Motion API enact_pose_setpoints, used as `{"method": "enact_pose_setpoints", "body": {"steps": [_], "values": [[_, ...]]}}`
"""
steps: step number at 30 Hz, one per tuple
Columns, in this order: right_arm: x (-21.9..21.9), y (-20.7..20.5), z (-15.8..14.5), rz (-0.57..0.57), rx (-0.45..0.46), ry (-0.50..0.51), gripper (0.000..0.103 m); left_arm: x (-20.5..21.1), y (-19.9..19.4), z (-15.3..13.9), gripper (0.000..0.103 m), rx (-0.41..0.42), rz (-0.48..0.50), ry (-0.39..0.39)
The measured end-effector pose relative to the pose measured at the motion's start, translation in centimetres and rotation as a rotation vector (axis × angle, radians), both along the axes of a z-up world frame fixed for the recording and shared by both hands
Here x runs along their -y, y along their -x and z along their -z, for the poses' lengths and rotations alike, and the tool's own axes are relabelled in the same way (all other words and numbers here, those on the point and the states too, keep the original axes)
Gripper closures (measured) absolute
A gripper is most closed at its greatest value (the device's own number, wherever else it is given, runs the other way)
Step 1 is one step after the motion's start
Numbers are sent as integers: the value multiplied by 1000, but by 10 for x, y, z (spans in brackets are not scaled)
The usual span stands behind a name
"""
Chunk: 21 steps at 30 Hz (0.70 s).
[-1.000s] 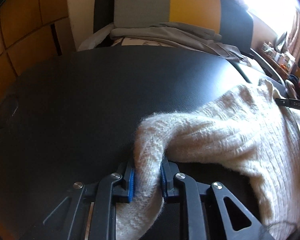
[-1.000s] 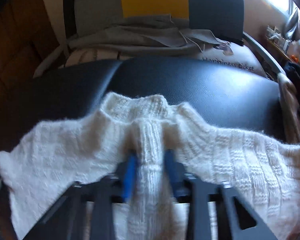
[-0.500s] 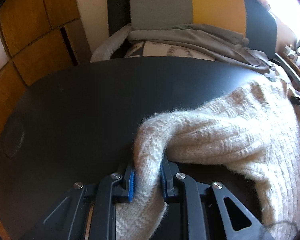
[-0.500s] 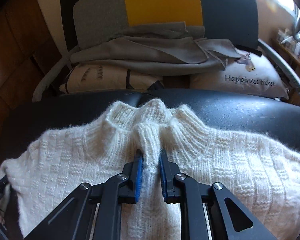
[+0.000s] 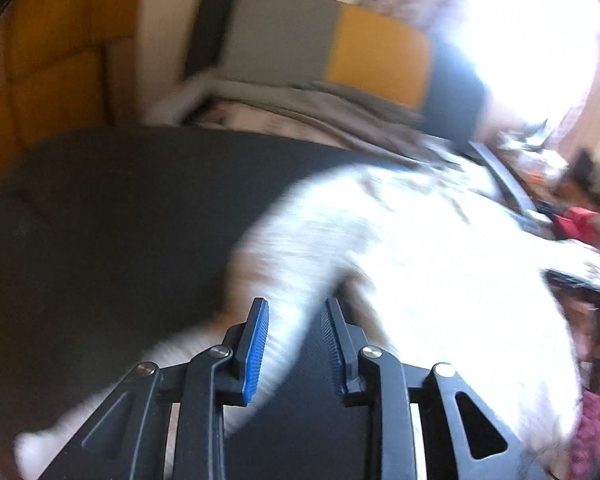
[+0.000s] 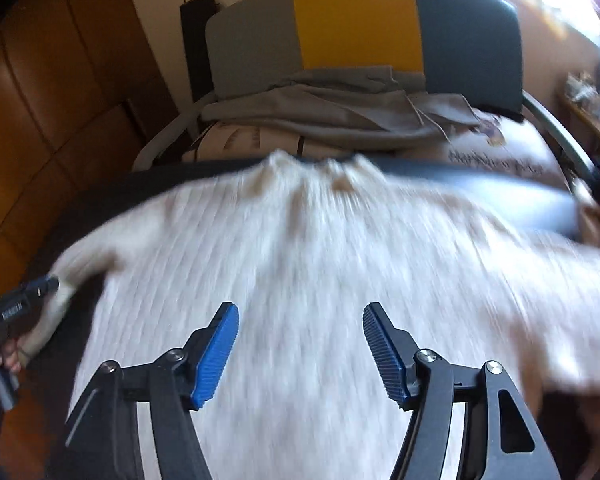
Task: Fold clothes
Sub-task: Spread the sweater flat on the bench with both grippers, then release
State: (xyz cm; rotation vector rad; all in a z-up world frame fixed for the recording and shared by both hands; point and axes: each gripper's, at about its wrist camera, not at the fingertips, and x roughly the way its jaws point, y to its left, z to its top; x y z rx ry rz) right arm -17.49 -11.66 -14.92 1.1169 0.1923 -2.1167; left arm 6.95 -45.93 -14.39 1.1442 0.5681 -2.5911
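Blue ribbed pads line both tools. From the right wrist, the right tool (image 6: 299, 350) is spread wide with nothing between its pads, hovering over the cream knit sweater (image 6: 320, 280), which lies spread across the black table (image 6: 100, 200) with its collar at the far edge. This view also catches the left tool (image 6: 24, 300) at the far left, at the tip of a sleeve, which looks to lie between its fingers.

From the left wrist, the left tool (image 5: 294, 344) is partly open. A sleeve of the sweater (image 5: 420, 264) runs through the gap, against the left pad and clear of the right one. This view is badly blurred.

Beyond the table stands a chair (image 6: 360, 24) backed in grey, yellow and dark blue, piled with grey cloth (image 6: 332, 108) over a printed pillow (image 6: 500, 156). Wood panelling (image 6: 40, 120) fills the left side.
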Motion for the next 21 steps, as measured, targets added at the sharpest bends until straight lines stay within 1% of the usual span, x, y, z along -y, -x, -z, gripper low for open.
{"method": "enact_pose_setpoints", "body": {"steps": [3, 5, 7, 9, 12, 14, 16, 18, 19, 20, 21], "values": [[-51, -44, 3, 3, 17, -23, 37, -37, -29, 0, 73, -16, 53, -5], [-81, -66, 8, 22, 34, -36, 37, -56, -46, 1, 72, -20, 39, -2], [-107, -86, 17, 45, 58, -49, 37, -69, -62, 1, 70, -43, 39, -62], [-124, -101, 25, 61, 71, -54, 37, -87, -72, 4, 66, -19, 58, -84], [-140, -117, 36, 74, 83, -59, 37, -108, -77, 14, 66, 16, 97, -108], [-144, -126, 43, 73, 84, -67, 37, -120, -76, 25, 63, 64, 124, -133], [-145, -134, 48, 67, 66, -79, 36, -136, -73, 33, 63, 127, 128, -62], [-144, -137, 50, 69, 58, -94, 35, -150, -71, 40, 64, 163, 136, 47], [-144, -138, 51, 71, 57, -104, 34, -159, -72, 40, 71, 171, 144, 118], [-143, -139, 52, 72, 56, -112, 33, -167, -72, 40, 74, 179, 152, 188], [-142, -142, 53, 68, 53, -121, 28, -170, -73, 40, 83, 190, 159, 226]]}}
